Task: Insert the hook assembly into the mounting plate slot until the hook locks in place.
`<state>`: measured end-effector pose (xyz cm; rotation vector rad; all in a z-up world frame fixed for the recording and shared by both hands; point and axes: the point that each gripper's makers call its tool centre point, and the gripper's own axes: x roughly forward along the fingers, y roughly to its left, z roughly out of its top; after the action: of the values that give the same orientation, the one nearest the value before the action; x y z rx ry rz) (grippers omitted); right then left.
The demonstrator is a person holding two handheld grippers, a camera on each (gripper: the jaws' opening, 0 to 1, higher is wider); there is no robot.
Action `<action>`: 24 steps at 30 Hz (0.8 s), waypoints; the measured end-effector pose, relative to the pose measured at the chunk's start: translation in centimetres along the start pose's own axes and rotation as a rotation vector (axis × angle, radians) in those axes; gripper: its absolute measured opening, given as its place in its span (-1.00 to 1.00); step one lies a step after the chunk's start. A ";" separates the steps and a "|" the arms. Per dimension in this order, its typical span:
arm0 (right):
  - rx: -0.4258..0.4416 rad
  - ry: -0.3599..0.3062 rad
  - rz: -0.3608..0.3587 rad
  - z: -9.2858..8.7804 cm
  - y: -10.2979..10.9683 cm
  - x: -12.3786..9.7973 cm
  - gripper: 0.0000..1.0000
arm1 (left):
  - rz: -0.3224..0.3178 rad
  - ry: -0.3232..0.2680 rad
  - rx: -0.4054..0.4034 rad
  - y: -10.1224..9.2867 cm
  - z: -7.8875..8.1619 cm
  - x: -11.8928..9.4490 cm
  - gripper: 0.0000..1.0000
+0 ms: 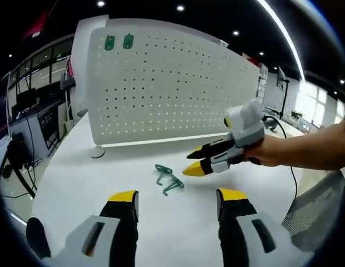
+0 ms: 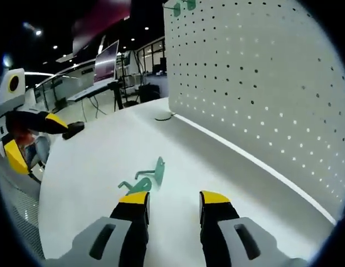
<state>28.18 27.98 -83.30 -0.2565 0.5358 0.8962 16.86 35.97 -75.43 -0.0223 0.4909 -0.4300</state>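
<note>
Two green hook pieces (image 1: 168,179) lie together on the white table, in front of the upright white pegboard (image 1: 172,83). Two more green hooks (image 1: 118,42) hang at the board's top left corner. My left gripper (image 1: 178,196) is open, short of the loose hooks and holding nothing. My right gripper (image 1: 193,160) comes in from the right, open, its tips just right of the hooks. In the right gripper view the loose hooks (image 2: 144,178) lie just beyond the left jaw of my open right gripper (image 2: 174,198). The pegboard (image 2: 261,83) stands to the right, and the left gripper (image 2: 36,139) is at the far left.
A round foot (image 1: 97,151) holds the pegboard's left end. A person's forearm (image 1: 311,150) reaches in from the right, with a black cable (image 1: 292,167) behind it. Desks and monitors (image 2: 106,61) stand beyond the table's far edge. Bare tabletop (image 1: 78,183) spreads to the left.
</note>
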 end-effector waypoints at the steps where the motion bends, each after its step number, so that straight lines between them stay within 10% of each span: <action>1: -0.002 0.000 0.004 -0.1 0.0 0.2 -0.37 | 0.002 0.000 0.000 0.0 0.0 0.0 0.15; 24: -0.095 -0.029 0.056 0.5 1.6 2.7 -0.71 | 0.008 0.012 -0.018 0.3 -0.2 0.1 0.11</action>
<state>28.43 30.90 -84.34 -0.3151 0.4760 0.9792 16.91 36.26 -75.70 -0.0347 0.5068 -0.4184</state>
